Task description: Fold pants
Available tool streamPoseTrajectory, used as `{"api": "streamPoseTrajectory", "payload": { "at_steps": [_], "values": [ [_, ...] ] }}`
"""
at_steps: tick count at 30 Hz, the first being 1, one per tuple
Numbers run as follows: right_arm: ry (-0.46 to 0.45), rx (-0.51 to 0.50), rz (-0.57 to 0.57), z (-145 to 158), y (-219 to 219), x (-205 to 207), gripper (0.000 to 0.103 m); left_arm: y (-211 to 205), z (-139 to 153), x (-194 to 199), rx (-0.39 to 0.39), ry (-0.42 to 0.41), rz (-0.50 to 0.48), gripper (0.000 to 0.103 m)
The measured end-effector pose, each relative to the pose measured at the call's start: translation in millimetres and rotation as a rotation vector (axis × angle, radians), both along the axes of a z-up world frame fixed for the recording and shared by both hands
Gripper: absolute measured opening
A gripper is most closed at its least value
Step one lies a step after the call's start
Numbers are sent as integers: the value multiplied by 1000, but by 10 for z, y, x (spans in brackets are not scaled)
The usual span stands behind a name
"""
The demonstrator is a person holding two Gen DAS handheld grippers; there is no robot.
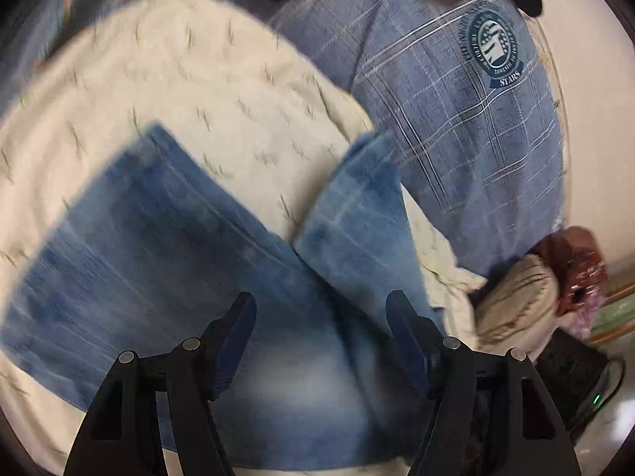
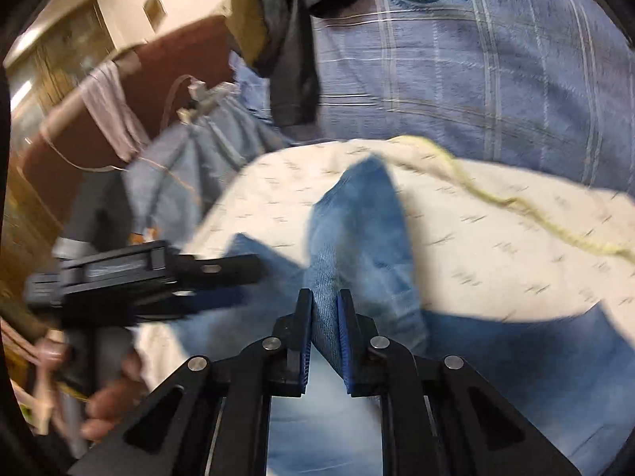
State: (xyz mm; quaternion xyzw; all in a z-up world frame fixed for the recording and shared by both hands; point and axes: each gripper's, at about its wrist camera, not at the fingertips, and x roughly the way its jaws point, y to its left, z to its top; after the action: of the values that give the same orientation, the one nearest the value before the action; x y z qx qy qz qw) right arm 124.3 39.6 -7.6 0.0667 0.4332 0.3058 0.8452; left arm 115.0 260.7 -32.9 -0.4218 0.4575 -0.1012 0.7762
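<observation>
Light blue denim pants (image 1: pixel 158 246) lie on a cream patterned bedspread (image 1: pixel 178 79). One leg is spread flat to the left, and another part is raised in a fold (image 1: pixel 357 218). My left gripper (image 1: pixel 321 297) hovers open just over the denim, with no cloth pinched between its pads. In the right wrist view my right gripper (image 2: pixel 325 295) is shut on an upright ridge of the pants (image 2: pixel 357 206), which rises ahead of the fingers. The left gripper (image 2: pixel 250 281) reaches in from the left over the denim, held by a hand (image 2: pixel 115 396).
A person in a blue plaid shirt (image 1: pixel 456 119) stands close against the far side of the bedspread (image 2: pixel 496 246). A striped cushion (image 1: pixel 516 301) and a reddish-brown bag (image 1: pixel 575 261) sit at the right. Dark brown furniture (image 2: pixel 158 79) with a draped cloth stands at the left.
</observation>
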Motion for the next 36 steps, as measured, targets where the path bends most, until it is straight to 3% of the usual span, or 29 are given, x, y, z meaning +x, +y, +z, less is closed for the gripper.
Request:
{"api": "streamPoseTrajectory", "payload": {
  "at_steps": [3,8,11,12,13,16,22,25,26,28,29,31,34,36],
  "values": [
    [-16,-59,-3,-39,192,-165,8,42,-207,47,-65,64,7,68],
    [-23,-73,-16,-104,342,-372,8,191,-341,68,-112,74,70,63],
    [-46,-51,-3,-51,347,-441,8,192,-372,88,-97,75,78,38],
    [-51,-49,0,-32,353,-451,8,184,-383,89,-97,72,73,19],
    [-55,-45,5,-11,355,-465,8,167,-376,90,-99,66,67,8],
    [-72,-29,13,73,369,-522,8,173,-200,-5,-59,-11,85,1],
    [-46,105,35,194,356,-647,8,312,293,-651,102,-208,205,0],
    [-7,113,54,95,417,-723,8,403,225,-950,115,-196,282,0],
    [14,83,56,-4,461,-735,8,443,167,-1011,154,-159,319,0],
    [58,16,43,-205,525,-728,8,444,38,-1007,153,-83,322,2],
    [52,-26,33,-278,558,-745,11,463,-81,-956,105,-35,306,4],
    [-6,-95,-7,-298,567,-791,21,446,-178,-888,70,5,273,17],
    [-12,-67,-4,-287,517,-807,53,420,-183,-835,116,15,264,32],
    [-30,-48,34,-267,533,-867,55,382,-120,-770,160,7,286,40]
  ]
}}
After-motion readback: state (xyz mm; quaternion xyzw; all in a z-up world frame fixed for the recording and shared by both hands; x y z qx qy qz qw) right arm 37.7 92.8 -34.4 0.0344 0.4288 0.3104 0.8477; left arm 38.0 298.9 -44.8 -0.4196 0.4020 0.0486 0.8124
